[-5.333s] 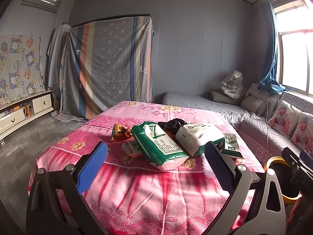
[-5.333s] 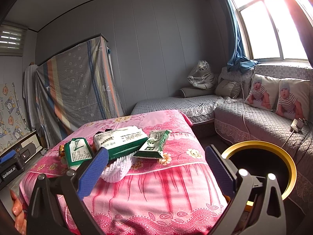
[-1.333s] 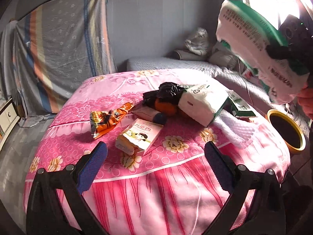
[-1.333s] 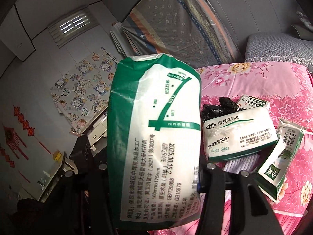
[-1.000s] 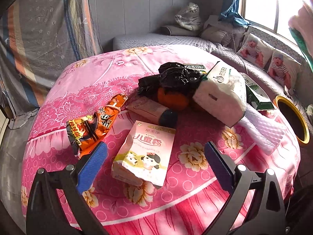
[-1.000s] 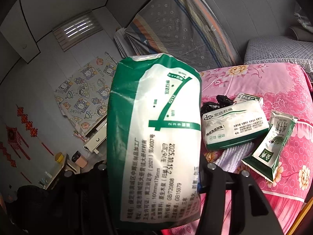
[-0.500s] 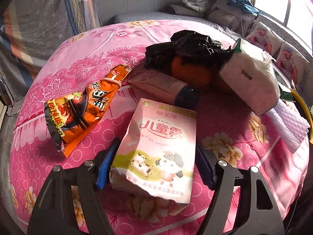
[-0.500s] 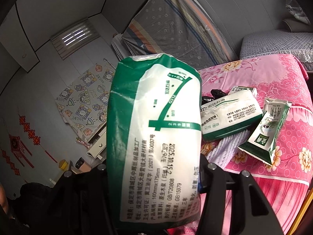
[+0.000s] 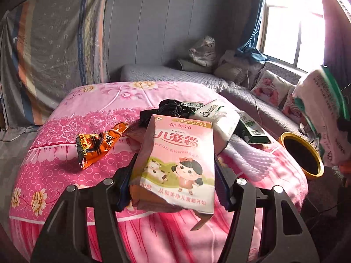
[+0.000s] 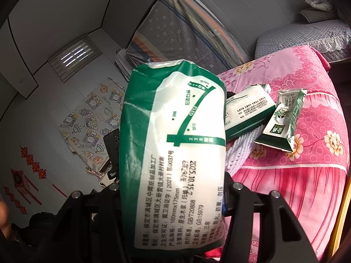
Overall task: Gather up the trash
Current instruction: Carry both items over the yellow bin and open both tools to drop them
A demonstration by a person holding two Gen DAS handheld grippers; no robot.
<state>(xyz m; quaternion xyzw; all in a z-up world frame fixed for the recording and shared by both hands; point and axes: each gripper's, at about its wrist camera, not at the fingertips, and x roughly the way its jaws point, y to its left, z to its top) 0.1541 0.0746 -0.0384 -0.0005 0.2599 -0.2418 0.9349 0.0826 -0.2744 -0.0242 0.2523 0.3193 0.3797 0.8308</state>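
pink box (image 9: 179,153) gripped in left claw (image 9: 173,188), jaws just closed on it, lifted off desk (image 9: 65,171) | green-white pack (image 10: 175,153) clamped in right claw (image 10: 171,197) | bin (image 9: 300,153) right of left claw

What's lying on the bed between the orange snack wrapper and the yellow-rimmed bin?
In the left wrist view, between the orange snack wrapper and the yellow-rimmed bin lie a black bag, a tissue pack, a green carton and white foam netting.
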